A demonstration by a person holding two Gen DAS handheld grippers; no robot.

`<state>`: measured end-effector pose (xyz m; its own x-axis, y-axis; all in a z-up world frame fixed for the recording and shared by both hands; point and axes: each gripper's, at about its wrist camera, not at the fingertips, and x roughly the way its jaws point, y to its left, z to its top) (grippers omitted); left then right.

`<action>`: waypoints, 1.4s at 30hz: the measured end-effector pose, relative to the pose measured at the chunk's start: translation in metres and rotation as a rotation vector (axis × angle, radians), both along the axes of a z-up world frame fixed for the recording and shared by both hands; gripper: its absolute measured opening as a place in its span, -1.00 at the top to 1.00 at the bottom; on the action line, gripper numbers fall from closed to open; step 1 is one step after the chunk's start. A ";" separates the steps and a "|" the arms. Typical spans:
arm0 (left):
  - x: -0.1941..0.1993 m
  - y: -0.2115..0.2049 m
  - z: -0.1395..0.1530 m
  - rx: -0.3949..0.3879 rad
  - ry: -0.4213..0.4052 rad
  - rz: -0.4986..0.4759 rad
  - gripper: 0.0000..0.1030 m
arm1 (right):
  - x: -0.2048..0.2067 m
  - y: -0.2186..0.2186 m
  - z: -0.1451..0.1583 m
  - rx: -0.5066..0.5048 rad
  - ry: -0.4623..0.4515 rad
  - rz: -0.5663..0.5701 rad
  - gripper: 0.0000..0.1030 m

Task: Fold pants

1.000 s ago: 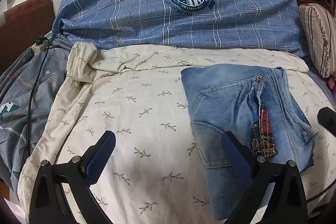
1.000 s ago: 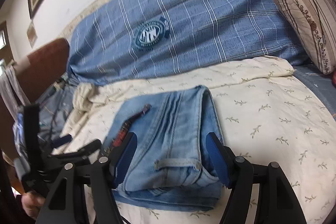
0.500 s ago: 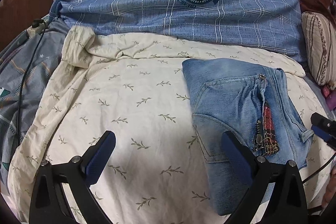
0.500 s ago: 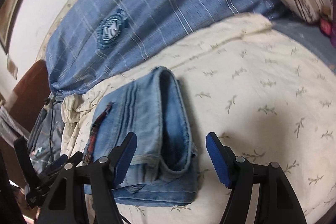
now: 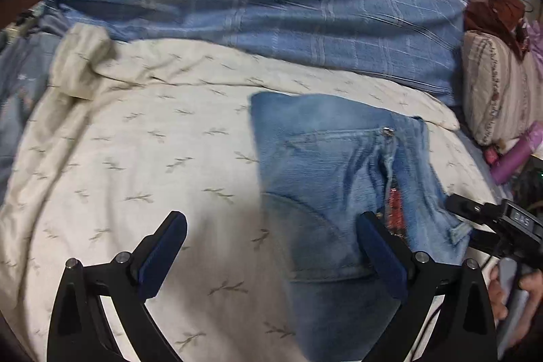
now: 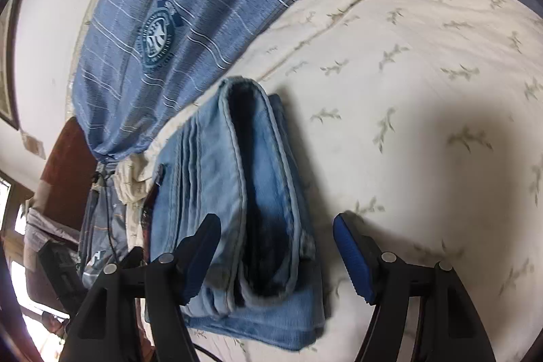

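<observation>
Jeans (image 5: 325, 178) folded into a compact stack, lying flat on the cream leaf-print sheet (image 5: 142, 158), toward the right side of the bed and close to its near edge; back pocket faces up, a red plaid tag (image 5: 393, 209) shows along the seam. In the right wrist view the jeans (image 6: 237, 199) are seen end-on, layers stacked with a dark open fold gap between them. Left gripper (image 5: 271, 253) jaws spread wide, nothing held; its right finger sits over the lower part of the jeans, left finger over bare sheet. Right gripper (image 6: 276, 246) also spread wide, empty; its left finger over the near end of the stack, right finger over the sheet (image 6: 424, 90). Cannot tell if any finger touches the fabric. Blue plaid duvet (image 5: 271, 5) with a round crest bunched along the far edge of the bed. Striped pillow (image 5: 499, 90) at the far right corner, purple bottle (image 5: 516, 155) just below it.
</observation>
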<state>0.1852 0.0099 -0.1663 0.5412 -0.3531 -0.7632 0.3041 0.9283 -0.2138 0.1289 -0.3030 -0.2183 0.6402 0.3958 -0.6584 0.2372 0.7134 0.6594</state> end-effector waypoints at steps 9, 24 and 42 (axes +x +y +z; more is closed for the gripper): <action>0.014 0.010 -0.006 -0.149 0.083 -0.099 -0.94 | 0.017 -0.001 -0.006 0.124 -0.024 0.105 -0.55; 0.025 0.002 -0.018 -0.268 0.153 -0.146 -0.78 | 0.030 0.034 0.001 0.003 -0.025 0.145 -0.12; 0.020 0.000 -0.022 -0.339 0.181 -0.113 -0.56 | 0.026 0.037 0.002 -0.028 -0.035 0.111 -0.15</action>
